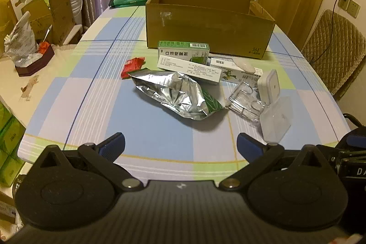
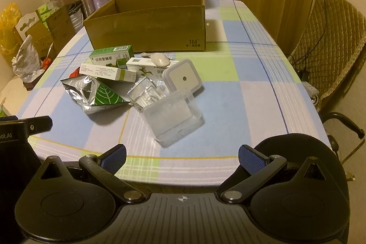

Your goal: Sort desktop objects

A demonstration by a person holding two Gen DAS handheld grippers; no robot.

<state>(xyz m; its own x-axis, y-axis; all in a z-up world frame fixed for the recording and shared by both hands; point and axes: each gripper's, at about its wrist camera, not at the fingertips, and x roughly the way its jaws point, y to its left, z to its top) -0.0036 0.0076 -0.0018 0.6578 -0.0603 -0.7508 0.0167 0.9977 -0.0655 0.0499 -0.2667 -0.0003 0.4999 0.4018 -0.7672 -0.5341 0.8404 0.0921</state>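
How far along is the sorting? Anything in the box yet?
Nothing looks sorted: what shows of the cardboard box interior is bare. Left gripper and right gripper are both open, holding nothing. The foil bag, medicine boxes, clear plastic cases and white night light remain on the table.

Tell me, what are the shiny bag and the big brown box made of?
The shiny bag looks like metallic foil: silver, crinkled, mirror-bright creases. The big brown box looks like plain matte cardboard, with folded flaps.
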